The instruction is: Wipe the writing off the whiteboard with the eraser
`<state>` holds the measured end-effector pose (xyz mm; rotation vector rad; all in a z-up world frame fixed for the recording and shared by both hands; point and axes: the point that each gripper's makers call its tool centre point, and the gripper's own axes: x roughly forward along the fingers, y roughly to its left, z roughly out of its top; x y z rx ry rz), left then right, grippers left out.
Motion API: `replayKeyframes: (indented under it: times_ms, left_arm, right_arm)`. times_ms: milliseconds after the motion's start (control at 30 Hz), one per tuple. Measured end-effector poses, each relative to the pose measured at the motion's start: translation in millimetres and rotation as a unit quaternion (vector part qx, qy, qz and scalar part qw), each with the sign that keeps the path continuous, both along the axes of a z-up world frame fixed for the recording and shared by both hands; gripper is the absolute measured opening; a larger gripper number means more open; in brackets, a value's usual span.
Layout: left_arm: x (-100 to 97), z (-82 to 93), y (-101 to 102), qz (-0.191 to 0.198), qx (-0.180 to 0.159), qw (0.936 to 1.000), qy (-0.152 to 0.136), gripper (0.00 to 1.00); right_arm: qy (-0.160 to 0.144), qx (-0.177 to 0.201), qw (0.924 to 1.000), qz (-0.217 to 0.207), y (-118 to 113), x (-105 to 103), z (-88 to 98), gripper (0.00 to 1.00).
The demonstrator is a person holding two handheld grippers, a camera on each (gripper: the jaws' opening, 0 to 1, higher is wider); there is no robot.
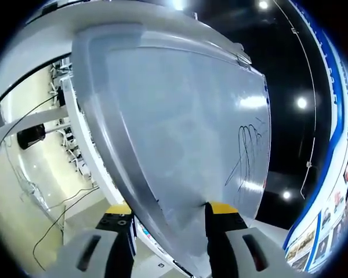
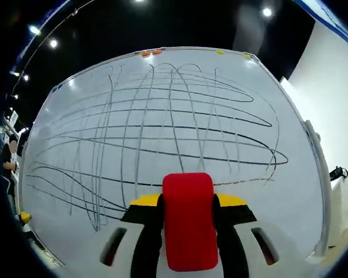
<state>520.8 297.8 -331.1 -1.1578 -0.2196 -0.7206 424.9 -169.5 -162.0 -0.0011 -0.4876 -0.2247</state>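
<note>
In the right gripper view the whiteboard (image 2: 180, 116) faces me, covered with looping black marker lines (image 2: 162, 130). My right gripper (image 2: 188, 201) is shut on a red eraser (image 2: 188, 226), whose front end sits at or just off the board's lower middle. In the left gripper view I see the whiteboard (image 1: 185, 127) at a steep angle from its side, with a patch of black scribble (image 1: 246, 150) on its far part. My left gripper (image 1: 170, 211) straddles the board's silver frame edge (image 1: 119, 168), one jaw on the face and one behind, clamped on it.
Small orange magnets (image 2: 151, 52) and yellow magnets (image 2: 220, 51) sit along the board's top edge. A person (image 2: 8, 156) stands beyond the board's left side. Cables (image 1: 52, 208) trail over the pale floor behind the board, near desks (image 1: 69, 139). A white wall (image 2: 336, 87) lies to the right.
</note>
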Motion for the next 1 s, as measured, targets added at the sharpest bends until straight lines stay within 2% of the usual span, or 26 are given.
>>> replayKeyframes:
  times_ms: [467, 567, 633, 700, 800, 867, 900, 1000]
  left_arm:
    - [-0.2, -0.1, -1.1, 0.0, -0.003, 1.0, -0.001, 0.49]
    - [-1.3, -0.1, -1.9, -0.003, -0.001, 1.0, 0.0, 0.49]
    - [-1.0, -0.3, -1.7, -0.005, 0.0, 1.0, 0.001, 0.49]
    - [-1.4, -0.3, -1.5, -0.005, 0.001, 1.0, 0.001, 0.49]
    - [-1.9, -0.2, -2.2, -0.006, 0.002, 1.0, 0.002, 0.49]
    - [-2.5, 0.0, -2.8, -0.006, 0.001, 1.0, 0.001, 0.49]
    - [-2.4, 0.0, -2.8, -0.006, 0.001, 1.0, 0.001, 0.49]
    - [-2.3, -0.1, -2.9, -0.005, 0.001, 1.0, 0.0, 0.49]
  right_arm:
    - [-0.006, -0.017, 0.9998, -0.001, 23.2, 9.4, 2.1, 0.37]
    - [-0.009, -0.026, 0.9996, 0.004, 24.3, 9.4, 2.3, 0.42]
    - [0.003, -0.048, 0.9988, 0.01, 28.6, 10.5, 0.3, 0.44]
    - [0.014, -0.071, 0.9974, -0.001, 28.5, 8.2, -1.7, 0.42]
    - [0.007, -0.091, 0.9958, -0.009, 29.4, 2.3, 1.6, 0.42]
    - [-0.002, -0.109, 0.994, 0.0, 34.3, -0.1, 8.1, 0.4]
    - [-0.001, -0.109, 0.9941, 0.001, 33.9, 0.1, 8.9, 0.37]
    - [0.004, -0.106, 0.9943, 0.008, 31.6, 0.9, 8.8, 0.36]
